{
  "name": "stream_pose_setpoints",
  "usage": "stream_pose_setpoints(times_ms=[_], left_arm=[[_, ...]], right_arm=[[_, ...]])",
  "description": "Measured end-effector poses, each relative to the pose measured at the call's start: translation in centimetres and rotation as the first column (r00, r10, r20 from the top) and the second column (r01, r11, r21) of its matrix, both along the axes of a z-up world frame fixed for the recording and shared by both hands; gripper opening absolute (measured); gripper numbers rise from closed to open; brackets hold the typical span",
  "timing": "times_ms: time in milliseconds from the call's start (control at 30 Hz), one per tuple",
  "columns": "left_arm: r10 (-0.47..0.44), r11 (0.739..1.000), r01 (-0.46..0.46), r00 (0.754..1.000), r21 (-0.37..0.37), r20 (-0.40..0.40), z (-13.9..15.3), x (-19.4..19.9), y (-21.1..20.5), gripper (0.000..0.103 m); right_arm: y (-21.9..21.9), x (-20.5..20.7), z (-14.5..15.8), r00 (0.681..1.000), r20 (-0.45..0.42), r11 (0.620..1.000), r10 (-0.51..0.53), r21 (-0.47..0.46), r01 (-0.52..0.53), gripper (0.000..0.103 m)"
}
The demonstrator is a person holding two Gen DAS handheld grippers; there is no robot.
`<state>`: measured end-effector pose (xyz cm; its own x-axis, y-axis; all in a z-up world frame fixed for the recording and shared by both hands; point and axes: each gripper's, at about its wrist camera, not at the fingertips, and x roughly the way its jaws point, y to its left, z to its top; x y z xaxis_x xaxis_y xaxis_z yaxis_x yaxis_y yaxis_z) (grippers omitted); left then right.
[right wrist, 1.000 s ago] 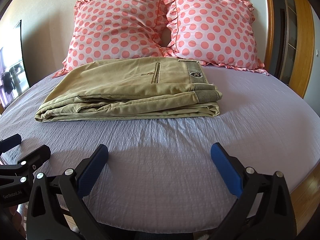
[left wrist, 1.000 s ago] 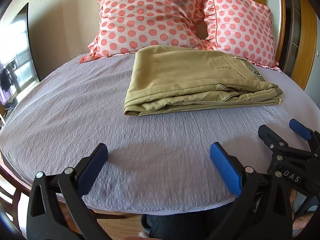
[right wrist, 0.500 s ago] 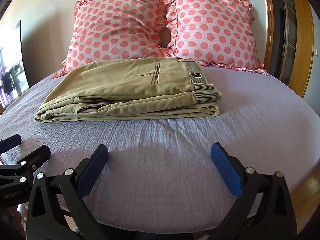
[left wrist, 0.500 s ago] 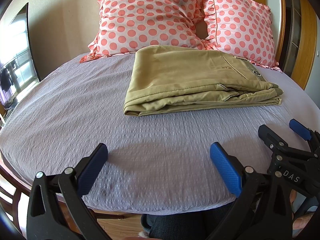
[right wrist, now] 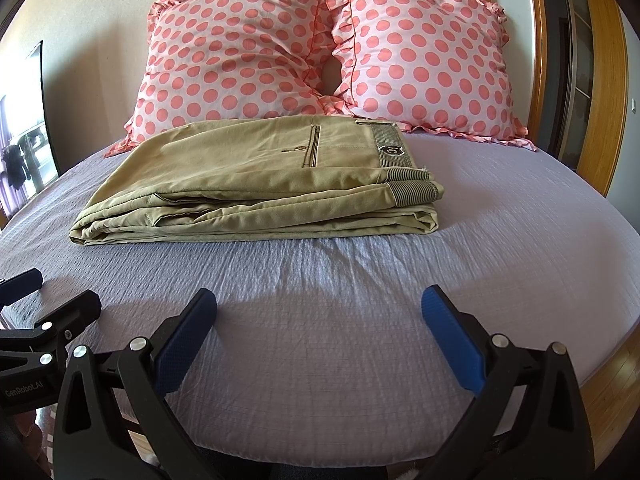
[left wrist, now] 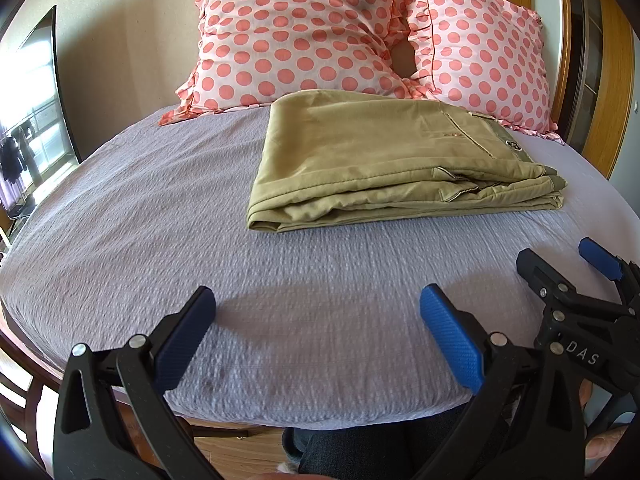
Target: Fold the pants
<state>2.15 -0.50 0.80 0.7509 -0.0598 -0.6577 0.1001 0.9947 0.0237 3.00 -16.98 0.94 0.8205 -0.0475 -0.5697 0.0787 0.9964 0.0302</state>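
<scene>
Khaki pants [left wrist: 384, 160] lie folded in a flat stack on the lilac bed sheet [left wrist: 160, 240], waistband to the right; they also show in the right wrist view [right wrist: 264, 188]. My left gripper [left wrist: 316, 312] is open and empty, held over the near edge of the bed, well short of the pants. My right gripper [right wrist: 318, 312] is open and empty too, at the near edge, to the right of the left one. It shows at the right of the left wrist view [left wrist: 568, 268].
Two pink polka-dot pillows [right wrist: 240, 60] [right wrist: 428, 56] lean against the wall behind the pants. A wooden headboard post [right wrist: 600, 80] stands at the right. The bed edge [left wrist: 320, 420] is just below my grippers, with wooden floor beneath.
</scene>
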Motion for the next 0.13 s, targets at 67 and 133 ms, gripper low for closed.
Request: stream_pose_setpoints(times_ms=[67,133], left_arm=[[0.0,1.0,0.0,1.0,0.0,0.001,0.03,-0.01,0.02,0.101],[-0.001,1.0,0.001,1.0,0.0,0.002,0.01,0.0,0.02,0.101]], right_arm=[[0.0,0.0,0.0,1.0,0.0,1.0,0.0,0.0,0.0,0.102],[0.01,0.0,0.0,1.0,0.0,1.0,0.0,0.0,0.0,0.102]])
